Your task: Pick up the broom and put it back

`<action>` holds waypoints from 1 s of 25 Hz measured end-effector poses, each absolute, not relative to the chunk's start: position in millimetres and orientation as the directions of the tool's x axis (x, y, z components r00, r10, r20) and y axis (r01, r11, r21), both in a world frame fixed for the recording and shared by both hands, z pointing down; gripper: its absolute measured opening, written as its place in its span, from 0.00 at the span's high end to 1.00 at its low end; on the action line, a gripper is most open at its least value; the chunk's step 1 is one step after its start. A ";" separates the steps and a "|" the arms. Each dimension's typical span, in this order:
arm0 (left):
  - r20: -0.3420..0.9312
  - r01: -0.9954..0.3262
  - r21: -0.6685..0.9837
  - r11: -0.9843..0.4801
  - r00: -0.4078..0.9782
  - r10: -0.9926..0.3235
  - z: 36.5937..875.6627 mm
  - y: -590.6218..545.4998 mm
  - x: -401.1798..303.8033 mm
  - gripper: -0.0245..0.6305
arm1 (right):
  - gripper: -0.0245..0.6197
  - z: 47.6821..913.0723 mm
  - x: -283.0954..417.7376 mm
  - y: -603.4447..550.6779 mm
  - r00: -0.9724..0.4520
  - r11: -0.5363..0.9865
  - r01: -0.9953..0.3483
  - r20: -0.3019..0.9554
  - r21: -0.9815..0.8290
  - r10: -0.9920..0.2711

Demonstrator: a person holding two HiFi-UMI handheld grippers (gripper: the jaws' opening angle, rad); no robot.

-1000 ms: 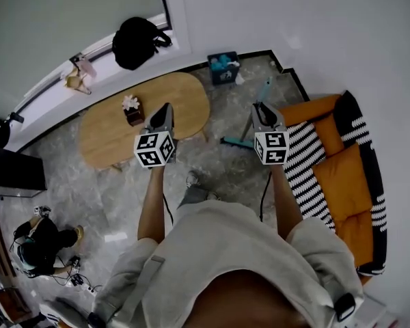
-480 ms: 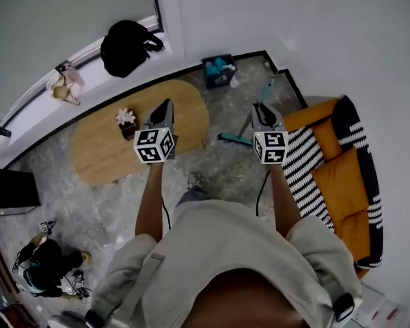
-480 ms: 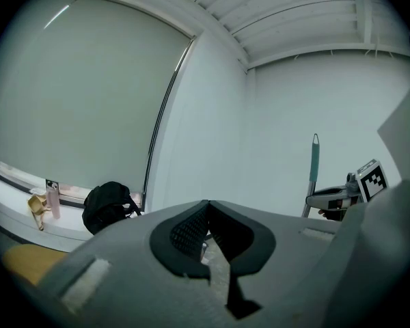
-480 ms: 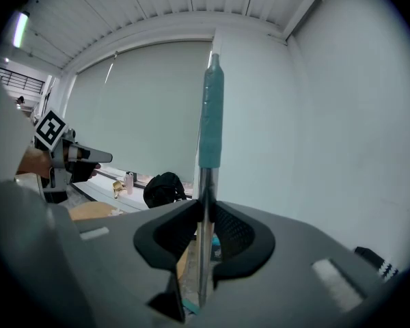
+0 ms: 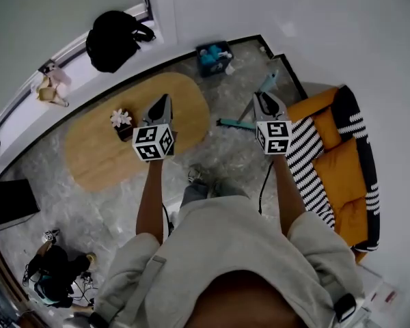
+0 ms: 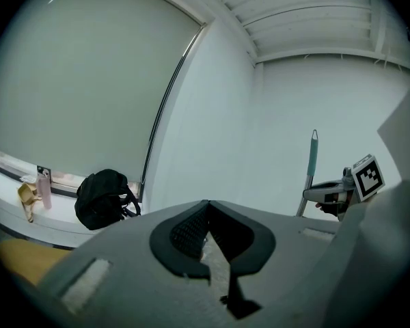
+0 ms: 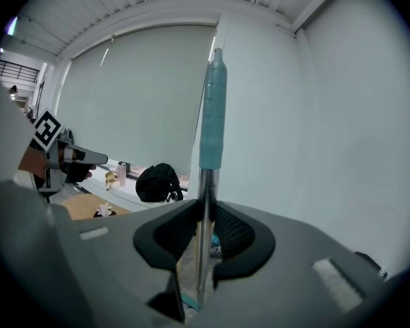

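Right gripper (image 7: pixel 203 214) is clamped shut on the broom (image 7: pixel 212 108). The thin metal shaft is pinched between the jaws just under the teal grip, which sticks up above them. From the head view the broom (image 5: pixel 266 85) is seen held roughly upright, with its head down near the floor between the table (image 5: pixel 96 152) and the sofa (image 5: pixel 328 173). Whether the head is actually lifted off the floor can't be told.

Left gripper (image 6: pixel 206 207) is closed up with nothing in it and is held out over the table end, well apart from the broom.

So the pick-up part looks pretty much done, and the put-back part is what's in hand now. Where the broom actually belongs isn't shown. The wall corner just past it, near the blue bin (image 5: pixel 213 57), would be a fair guess.

For the next move, the shaft needs to be carried upright so the head isn't dragged into a table leg or the sofa. Then it has to be leaned so the grip is rested on the wall before the jaws are opened. Otherwise a slide along that smooth floor is likely.
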State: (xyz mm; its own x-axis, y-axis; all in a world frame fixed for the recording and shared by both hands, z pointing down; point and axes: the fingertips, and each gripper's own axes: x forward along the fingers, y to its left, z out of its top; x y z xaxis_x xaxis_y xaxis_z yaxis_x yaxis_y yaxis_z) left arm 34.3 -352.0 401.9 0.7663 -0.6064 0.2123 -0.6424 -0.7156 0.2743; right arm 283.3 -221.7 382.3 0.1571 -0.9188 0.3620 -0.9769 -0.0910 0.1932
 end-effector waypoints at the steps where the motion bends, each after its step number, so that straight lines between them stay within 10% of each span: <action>1: 0.215 -0.643 0.280 -0.713 0.766 -0.606 405.5 -355.8 35.0 0.96 | 0.84 385.8 284.3 -227.1 0.153 -0.085 -0.977 0.368 0.196 -0.917; 25: 0.368 -0.796 0.304 -0.524 0.605 -0.706 526.8 -366.8 69.4 0.96 | 0.84 535.9 344.4 -308.3 -0.054 0.104 -0.991 0.468 0.083 -0.882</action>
State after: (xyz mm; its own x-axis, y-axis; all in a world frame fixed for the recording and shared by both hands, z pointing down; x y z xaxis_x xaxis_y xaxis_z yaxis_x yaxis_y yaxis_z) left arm 69.4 -366.8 526.8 0.6048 -0.7064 0.3676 -0.7960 -0.5236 0.3035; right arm 344.4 -308.3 535.9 -0.0540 -0.8823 0.4676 -0.9911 0.1044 0.0826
